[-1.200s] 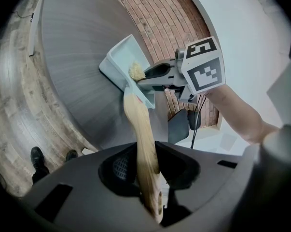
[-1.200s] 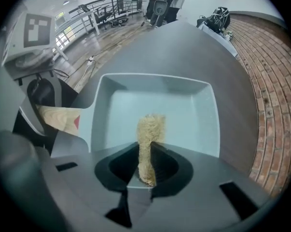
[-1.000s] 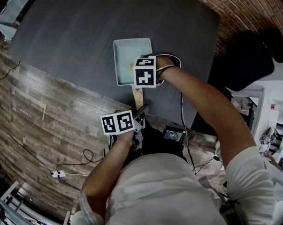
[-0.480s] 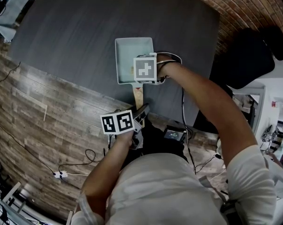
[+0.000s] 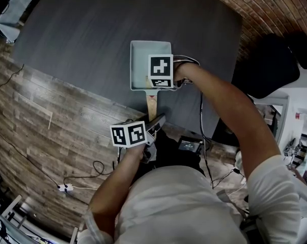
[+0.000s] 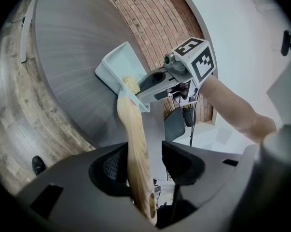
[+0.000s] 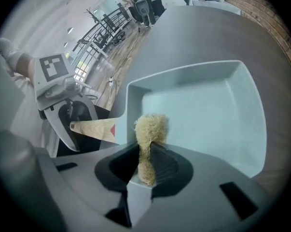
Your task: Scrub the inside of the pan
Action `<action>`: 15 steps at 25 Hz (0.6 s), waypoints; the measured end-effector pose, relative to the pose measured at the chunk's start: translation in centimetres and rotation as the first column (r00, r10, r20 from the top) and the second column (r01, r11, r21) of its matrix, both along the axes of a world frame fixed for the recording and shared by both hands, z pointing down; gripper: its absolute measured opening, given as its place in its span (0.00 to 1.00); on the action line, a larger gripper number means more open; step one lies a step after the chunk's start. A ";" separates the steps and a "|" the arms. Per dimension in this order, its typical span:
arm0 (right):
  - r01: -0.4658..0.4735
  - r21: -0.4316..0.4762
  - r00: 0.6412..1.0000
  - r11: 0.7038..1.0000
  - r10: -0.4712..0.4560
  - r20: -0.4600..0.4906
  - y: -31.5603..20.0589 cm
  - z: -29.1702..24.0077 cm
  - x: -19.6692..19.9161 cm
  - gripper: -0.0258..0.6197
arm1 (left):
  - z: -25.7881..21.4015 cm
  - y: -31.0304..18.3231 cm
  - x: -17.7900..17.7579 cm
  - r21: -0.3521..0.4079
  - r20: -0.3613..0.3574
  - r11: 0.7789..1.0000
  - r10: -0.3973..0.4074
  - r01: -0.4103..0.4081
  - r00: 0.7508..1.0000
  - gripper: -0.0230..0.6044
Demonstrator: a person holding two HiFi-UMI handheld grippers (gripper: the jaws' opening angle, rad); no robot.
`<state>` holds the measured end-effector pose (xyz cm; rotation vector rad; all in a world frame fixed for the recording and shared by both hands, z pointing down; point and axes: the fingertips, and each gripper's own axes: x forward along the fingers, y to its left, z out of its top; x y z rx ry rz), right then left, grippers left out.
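The pan (image 5: pixel 140 60) is square and pale blue-green, with a light wooden handle (image 5: pixel 152 104). It sits on the dark table (image 5: pixel 82 34), near the person's edge. The right gripper view shows a red mark (image 7: pixel 112 128) on the handle. It also shows the right gripper (image 7: pixel 146 161) clenched on a tan fibrous scrubber (image 7: pixel 150 127) over the pan's corner by the handle. In the head view the cube (image 5: pixel 161 71) covers that grip. The left gripper (image 6: pixel 147 161) has just been opening its jaws; the handle stands loose between them, against one jaw.
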<state>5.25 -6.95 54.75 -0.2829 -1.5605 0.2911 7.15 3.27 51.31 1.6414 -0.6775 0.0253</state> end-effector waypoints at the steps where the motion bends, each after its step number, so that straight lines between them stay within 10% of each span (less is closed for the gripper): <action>1: -0.013 -0.014 1.000 1.000 0.013 -0.001 0.0 0.0 0.0 0.16 | 0.0 0.0 0.0 0.005 0.001 1.000 0.005 -0.005 1.000 0.34; 15: -0.217 -0.141 0.976 0.966 0.219 -0.002 0.2 -0.3 -0.9 0.16 | -0.2 0.3 -1.1 0.040 0.007 0.998 0.049 -0.049 0.999 0.40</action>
